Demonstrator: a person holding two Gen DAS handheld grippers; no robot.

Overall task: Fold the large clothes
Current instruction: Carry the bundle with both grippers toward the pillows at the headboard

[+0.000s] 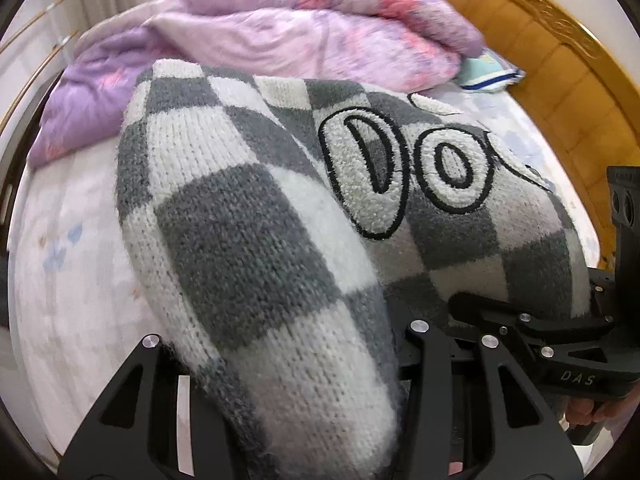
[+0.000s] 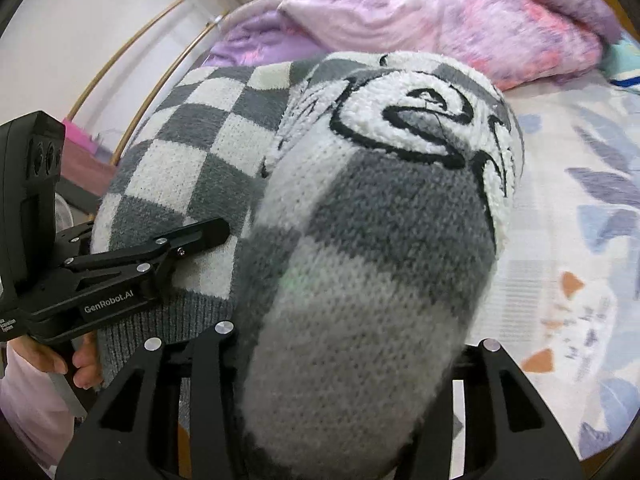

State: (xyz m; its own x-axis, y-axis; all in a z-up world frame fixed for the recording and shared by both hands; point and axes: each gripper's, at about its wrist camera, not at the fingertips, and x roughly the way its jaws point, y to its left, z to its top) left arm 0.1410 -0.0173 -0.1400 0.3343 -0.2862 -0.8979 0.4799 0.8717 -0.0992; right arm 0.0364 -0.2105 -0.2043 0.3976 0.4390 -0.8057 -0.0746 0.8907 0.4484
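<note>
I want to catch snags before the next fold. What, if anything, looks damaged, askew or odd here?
Nothing looks damaged. The checkered sweater is bunched into a thick roll through each gripper, left and right, instead of lying flat. Behind it, the purple quilt sits crumpled on the bed sheet.

This is a bedroom in a home. A bed fills both views, its sheet [image 2: 568, 240] pale with a printed leaf and flower pattern. A rumpled pink and purple quilt [image 1: 288, 36] lies heaped at the far end, with a small pillow [image 1: 490, 72] just beside it. A varnished wooden headboard [image 1: 560, 52] curves along one side, and a pale wall [image 2: 72, 28] stands behind.
</note>
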